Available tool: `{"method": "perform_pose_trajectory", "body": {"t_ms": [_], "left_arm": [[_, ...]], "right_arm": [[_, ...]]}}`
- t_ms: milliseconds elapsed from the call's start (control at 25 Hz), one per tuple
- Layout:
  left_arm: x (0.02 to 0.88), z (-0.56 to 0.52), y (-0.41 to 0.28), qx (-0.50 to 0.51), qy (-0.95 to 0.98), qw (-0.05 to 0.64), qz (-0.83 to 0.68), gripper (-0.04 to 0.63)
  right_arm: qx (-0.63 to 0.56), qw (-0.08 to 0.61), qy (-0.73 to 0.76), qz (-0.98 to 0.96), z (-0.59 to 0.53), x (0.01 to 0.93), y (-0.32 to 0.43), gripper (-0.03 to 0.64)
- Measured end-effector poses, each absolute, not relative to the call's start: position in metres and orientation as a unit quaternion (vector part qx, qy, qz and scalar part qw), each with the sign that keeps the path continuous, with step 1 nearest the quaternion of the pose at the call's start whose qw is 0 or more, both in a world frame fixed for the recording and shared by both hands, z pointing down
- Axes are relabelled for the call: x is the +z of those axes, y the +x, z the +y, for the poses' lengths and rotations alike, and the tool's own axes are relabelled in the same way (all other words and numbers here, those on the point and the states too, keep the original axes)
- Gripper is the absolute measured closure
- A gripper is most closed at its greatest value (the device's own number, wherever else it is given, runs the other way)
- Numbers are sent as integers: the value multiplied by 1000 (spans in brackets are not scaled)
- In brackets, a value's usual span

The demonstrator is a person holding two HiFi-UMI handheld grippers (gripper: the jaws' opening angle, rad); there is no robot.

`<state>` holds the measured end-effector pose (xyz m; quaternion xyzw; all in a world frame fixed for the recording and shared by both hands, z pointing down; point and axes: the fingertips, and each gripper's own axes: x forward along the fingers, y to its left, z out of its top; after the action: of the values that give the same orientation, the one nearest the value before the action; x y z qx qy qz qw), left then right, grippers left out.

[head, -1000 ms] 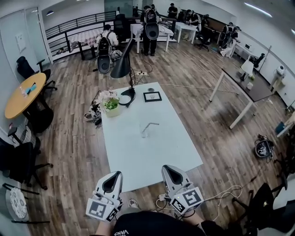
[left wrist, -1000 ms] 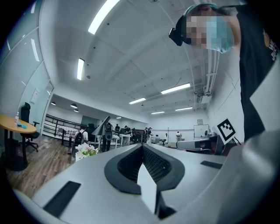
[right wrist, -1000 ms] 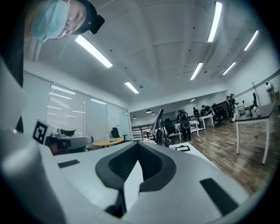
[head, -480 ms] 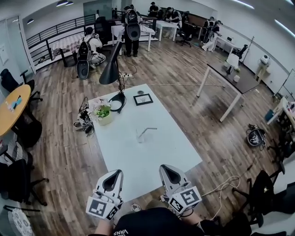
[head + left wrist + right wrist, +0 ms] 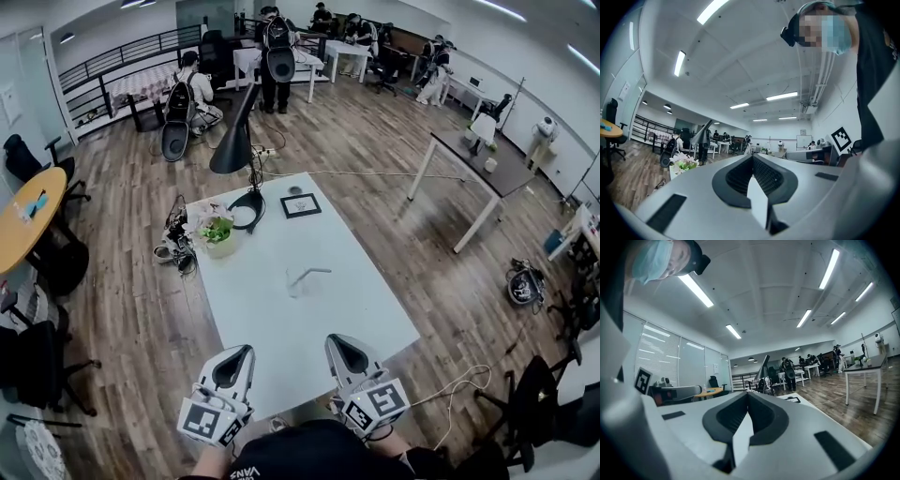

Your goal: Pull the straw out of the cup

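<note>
Head view: left gripper (image 5: 234, 360) and right gripper (image 5: 343, 349), jaws together (both empty), hang well apart from the cup (image 5: 294, 285) holding the straw (image 5: 310, 273).

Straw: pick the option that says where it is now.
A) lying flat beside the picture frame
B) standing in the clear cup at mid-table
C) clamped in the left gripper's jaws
B: the head view shows the straw leaning out of the clear cup in the middle of the white table.
</note>
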<state>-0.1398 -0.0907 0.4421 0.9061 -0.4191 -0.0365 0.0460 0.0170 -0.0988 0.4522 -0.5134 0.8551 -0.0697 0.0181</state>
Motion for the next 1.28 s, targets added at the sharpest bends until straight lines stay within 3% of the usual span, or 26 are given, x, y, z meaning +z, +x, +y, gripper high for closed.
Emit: {"method": "perform_pose_trajectory", "body": {"t_ms": [1280], "left_arm": [[451, -213, -79, -23, 901, 53, -430, 584]], "right_arm": [[-68, 0, -468, 881, -243, 457, 46, 600]]}}
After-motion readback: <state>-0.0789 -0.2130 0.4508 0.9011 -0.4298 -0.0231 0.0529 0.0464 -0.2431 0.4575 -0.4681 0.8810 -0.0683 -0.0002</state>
